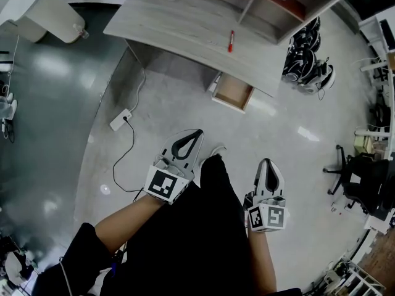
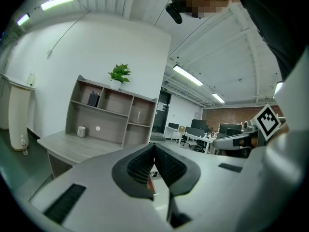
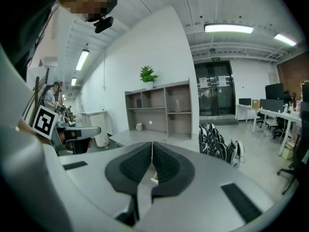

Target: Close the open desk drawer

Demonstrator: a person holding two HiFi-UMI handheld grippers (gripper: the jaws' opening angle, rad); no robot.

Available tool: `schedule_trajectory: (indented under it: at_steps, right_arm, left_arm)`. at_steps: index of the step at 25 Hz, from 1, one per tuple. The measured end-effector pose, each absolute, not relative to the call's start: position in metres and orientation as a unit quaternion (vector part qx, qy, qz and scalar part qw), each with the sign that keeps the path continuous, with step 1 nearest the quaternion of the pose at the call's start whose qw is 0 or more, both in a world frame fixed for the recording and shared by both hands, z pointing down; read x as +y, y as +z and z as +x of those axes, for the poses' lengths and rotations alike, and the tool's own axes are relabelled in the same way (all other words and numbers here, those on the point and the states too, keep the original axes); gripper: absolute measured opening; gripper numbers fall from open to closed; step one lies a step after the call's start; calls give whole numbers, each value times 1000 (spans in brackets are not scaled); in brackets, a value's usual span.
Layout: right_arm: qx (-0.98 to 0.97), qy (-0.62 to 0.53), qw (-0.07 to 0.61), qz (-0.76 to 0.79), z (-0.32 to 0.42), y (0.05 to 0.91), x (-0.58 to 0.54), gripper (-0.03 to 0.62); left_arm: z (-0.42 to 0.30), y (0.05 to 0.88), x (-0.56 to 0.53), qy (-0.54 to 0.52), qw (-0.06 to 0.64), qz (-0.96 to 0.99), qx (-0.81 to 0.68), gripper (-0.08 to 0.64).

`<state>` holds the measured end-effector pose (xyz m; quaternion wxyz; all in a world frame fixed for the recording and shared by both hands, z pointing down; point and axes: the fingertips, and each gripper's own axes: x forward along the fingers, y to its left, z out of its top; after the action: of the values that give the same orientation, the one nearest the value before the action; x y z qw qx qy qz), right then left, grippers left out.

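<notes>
At the near edge of the head view, a person in dark trousers [image 1: 203,239] is standing on a pale floor [image 1: 290,140] and holding both tools out in front. The left hand-held gripper [image 1: 198,132] is showing its jaws pressed together on nothing, the ribbed pads meeting at the tip in the left gripper view [image 2: 154,147]. The right hand-held gripper [image 1: 266,161] is likewise pinched shut and empty in its own view [image 3: 152,143], and it is tilting slightly toward the floor.

Ahead of both, well apart from either tip, the open drawer [image 1: 233,91] is jutting out from under the right end of the tabletop [image 1: 185,23], its wooden bottom facing up and apparently bare. It is lying forward and a little to the right of the left tool, and forward and to the left of the right one, so it is sitting roughly between their two lines. The left tip is looking the nearer.

The drawer's travel is running from the person toward the desk, so a push on its near front panel, along that line, is likely what the closing calls for.

Beyond it, a red marker [image 1: 231,41] is resting on the tabletop.
</notes>
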<state>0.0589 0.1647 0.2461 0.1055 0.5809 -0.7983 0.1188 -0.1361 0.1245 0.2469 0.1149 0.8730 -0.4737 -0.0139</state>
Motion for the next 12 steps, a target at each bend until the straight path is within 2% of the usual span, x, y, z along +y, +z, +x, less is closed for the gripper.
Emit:
schedule_trajectory:
  at_steps: [5, 12]
  right_arm:
    - [-816, 115, 120, 554, 56, 272, 158, 18]
    - [-836, 114, 107, 527, 54, 300, 115, 20]
  left_arm:
    - [-133, 268, 116, 14, 123, 865, -486, 14]
    - [-115, 284, 92, 30, 129, 867, -481, 14]
